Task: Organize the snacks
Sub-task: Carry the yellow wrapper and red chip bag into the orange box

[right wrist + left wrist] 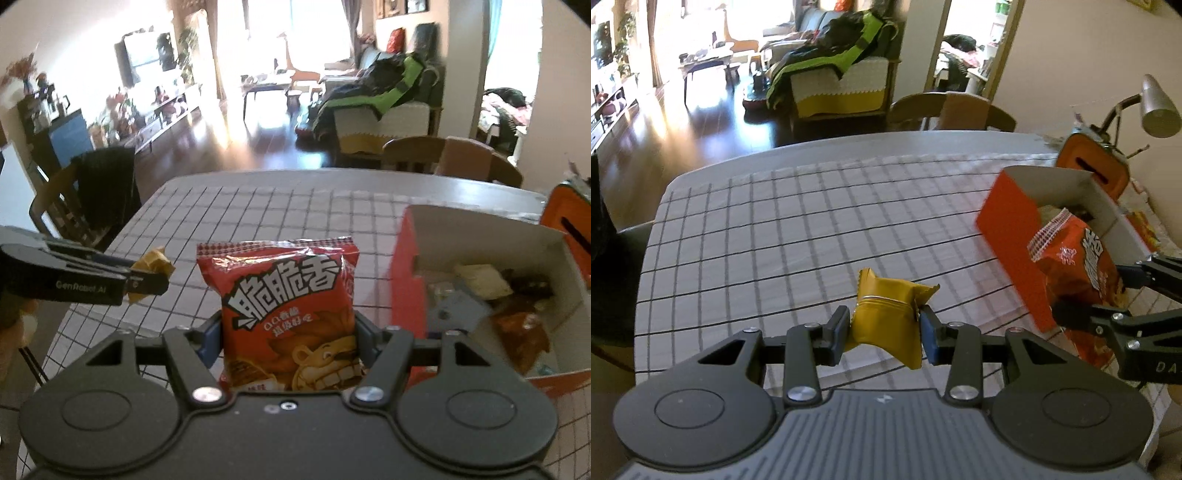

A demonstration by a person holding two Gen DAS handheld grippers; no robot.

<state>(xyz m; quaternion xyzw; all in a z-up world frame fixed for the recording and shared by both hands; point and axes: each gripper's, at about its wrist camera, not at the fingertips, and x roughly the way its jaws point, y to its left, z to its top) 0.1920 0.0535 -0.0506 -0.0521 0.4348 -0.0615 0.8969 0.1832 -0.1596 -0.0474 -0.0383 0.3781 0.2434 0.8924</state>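
left hand-held gripper pinches yellow snack packet mid-body above checked tabletop. right hand-held gripper clamps red chip bag low at its sides, beside orange box. both look light, soft, crinkly and slippery; contents likely crushable, so grip gently near the sealed edges.

2 claws: left claw, right claw. 1 gold snack packet, 1 red snack bag, 1 orange box, 1 checked surface.
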